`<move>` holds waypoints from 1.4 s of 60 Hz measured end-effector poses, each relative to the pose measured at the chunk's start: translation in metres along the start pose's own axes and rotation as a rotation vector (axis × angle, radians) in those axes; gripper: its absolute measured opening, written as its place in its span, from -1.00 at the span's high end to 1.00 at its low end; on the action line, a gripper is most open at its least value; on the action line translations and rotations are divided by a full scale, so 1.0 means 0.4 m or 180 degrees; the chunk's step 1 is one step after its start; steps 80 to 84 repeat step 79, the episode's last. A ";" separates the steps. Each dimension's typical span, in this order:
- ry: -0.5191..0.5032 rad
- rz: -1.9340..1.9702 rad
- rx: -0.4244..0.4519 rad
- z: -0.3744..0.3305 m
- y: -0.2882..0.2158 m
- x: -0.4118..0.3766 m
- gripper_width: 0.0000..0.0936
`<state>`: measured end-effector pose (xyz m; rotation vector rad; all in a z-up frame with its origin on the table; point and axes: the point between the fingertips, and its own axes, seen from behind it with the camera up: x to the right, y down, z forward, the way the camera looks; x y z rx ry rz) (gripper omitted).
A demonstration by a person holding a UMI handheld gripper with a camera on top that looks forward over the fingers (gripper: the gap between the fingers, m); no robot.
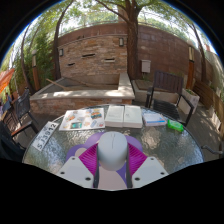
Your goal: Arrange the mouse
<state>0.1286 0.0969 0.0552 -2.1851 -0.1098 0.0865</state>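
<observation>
so the gripper [112, 172] sits at the bottom center of the frame with its fingers [80, 171] spread a bit and pressed in on the mouse [112, 150], a pale grey-white one, purple pads [91, 157] showing on both sides of it. the mouse is held right between the fingers, over the near part of the round glass counter [60, 150]. past the fingertips, toward the middle of the frame, there's a row of flat stuff along the far half of the counter: a colorful magazine or book [82, 119] at center left, two pale books or pads [123, 115] side by side at center, and another light booklet [154, 118] just right of those. a small green object [175, 126] sits near the right edge of the counter, and something white with dark marks, maybe a keyboard or remote [45, 136], lies close to the left edge. the open glass is basically the strip between that row and the gripper, plus a patch on the right side below the green thing. beyond the counter edge there are dark metal chairs [168, 92] on the right and one on the left [20, 112], then a brick wall [100, 50] and trees [128, 20] across the top of the frame.
</observation>
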 end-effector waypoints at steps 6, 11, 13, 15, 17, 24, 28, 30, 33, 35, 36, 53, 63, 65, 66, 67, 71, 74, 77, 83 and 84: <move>-0.0034 -0.0021 -0.0230 0.063 0.089 -0.018 0.06; -0.0049 -0.0084 -0.0354 0.084 0.119 -0.018 -0.05; -0.0024 -0.0093 -0.0373 0.089 0.130 -0.016 -0.09; 0.0000 -0.0104 -0.0381 0.087 0.134 -0.014 -0.14; 0.0003 -0.0111 -0.0394 0.084 0.138 -0.016 -0.28; 0.0006 -0.0138 -0.0394 0.042 0.121 -0.019 -0.77; 0.0061 -0.0135 -0.0344 -0.020 0.085 -0.021 -0.81; 0.0091 -0.0124 -0.0299 -0.055 0.067 -0.023 -0.83; 0.0124 -0.0096 -0.0280 -0.119 0.045 -0.030 -0.82; 0.0157 -0.0070 -0.0283 -0.162 0.037 -0.033 -0.81; 0.0176 -0.0056 -0.0288 -0.184 0.034 -0.034 -0.81; 0.0325 -0.0004 -0.0362 -0.524 0.044 -0.093 -0.82; 0.0382 -0.0109 -0.0344 -0.636 0.068 -0.118 -0.82; 0.0380 -0.0087 -0.0344 -0.649 0.072 -0.121 -0.82; 0.0379 -0.0072 -0.0346 -0.655 0.074 -0.122 -0.82; 0.0380 -0.0062 -0.0349 -0.660 0.076 -0.122 -0.82; 0.0393 -0.0029 -0.0380 -0.672 0.086 -0.121 -0.82; 0.0391 -0.0029 -0.0395 -0.679 0.090 -0.122 -0.82; 0.0377 -0.0024 -0.0406 -0.682 0.091 -0.125 -0.82; 0.0368 -0.0031 -0.0400 -0.677 0.092 -0.128 -0.82; 0.0368 -0.0031 -0.0400 -0.677 0.092 -0.128 -0.82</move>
